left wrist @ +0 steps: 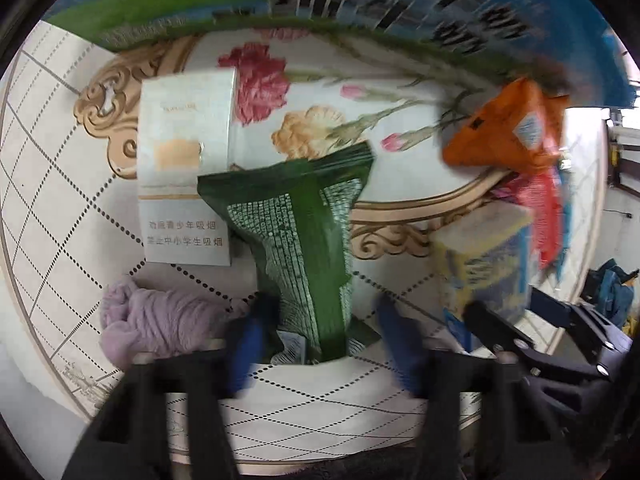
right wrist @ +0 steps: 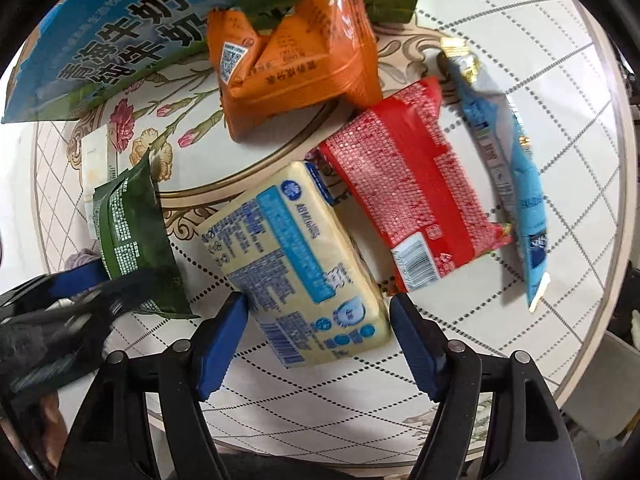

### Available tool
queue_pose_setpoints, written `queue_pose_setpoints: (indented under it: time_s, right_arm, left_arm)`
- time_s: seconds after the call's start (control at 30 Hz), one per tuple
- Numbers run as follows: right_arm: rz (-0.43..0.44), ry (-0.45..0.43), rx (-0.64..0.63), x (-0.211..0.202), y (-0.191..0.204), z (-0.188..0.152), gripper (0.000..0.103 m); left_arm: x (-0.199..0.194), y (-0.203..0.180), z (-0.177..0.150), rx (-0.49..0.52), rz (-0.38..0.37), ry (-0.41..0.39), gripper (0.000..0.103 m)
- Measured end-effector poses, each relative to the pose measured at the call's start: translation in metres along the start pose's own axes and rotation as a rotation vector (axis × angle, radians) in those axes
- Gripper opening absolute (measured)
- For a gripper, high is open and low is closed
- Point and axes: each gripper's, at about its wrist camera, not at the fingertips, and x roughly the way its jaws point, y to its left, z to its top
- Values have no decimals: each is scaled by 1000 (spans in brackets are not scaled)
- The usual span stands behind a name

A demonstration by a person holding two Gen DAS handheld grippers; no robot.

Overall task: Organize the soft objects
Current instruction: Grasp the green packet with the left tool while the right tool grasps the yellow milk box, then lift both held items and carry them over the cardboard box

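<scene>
Straddling a pale-yellow plastic tissue pack printed in blue (right wrist: 296, 264), the right tool (right wrist: 318, 316) hangs over the round patterned desk (right wrist: 560, 208) with its blue-padded fingers (right wrist: 220, 340) spread wide, one at each side of the pack's near end and neither clearly pressing it. That pack's long axis runs from about 5 o'clock near the tool up to 11 o'clock, slanted across the span of the fingers, so a clean pinch would likely call for a slight turn of the wrist. The left tool (left wrist: 320, 320) is likewise apart, its blurred fingers either side of the near end of a dark green foil pouch with white print (left wrist: 308, 240), whose length points almost straight away toward 12 o'clock; contact cannot be made out through the blur. Each hand is nearest its own packet.

At 9 o'clock of the left tool lies a bunched lilac cloth (left wrist: 152, 316), and farther off a white cigarette box with Chinese warning text (left wrist: 184, 168).

Only the right view gives the rest: a red printed snack bag (right wrist: 416, 184) at 1 o'clock, touching the tissue pack's far corner, a slim light-blue sachet with gold ends (right wrist: 508, 168) beside it, a puffy orange wrapper (right wrist: 296, 60) at 12 o'clock, and a blue-and-green milk carton (right wrist: 108, 40) beyond.
</scene>
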Motion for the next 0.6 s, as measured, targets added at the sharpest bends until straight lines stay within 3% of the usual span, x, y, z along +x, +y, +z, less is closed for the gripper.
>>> queue_pose_setpoints:
  time_s: [0.23, 0.5, 0.6]
  right_arm:
    - [-52, -28, -39, 17, 21, 4, 70]
    - [70, -40, 4, -7, 11, -40, 59]
    - [72, -66, -5, -18, 11, -53, 57]
  left_arm:
    - [1, -4, -14, -3, 50, -47, 29]
    - [-44, -9, -57, 21, 48, -147, 26]
    - [-61, -14, -73, 43, 35, -181, 26]
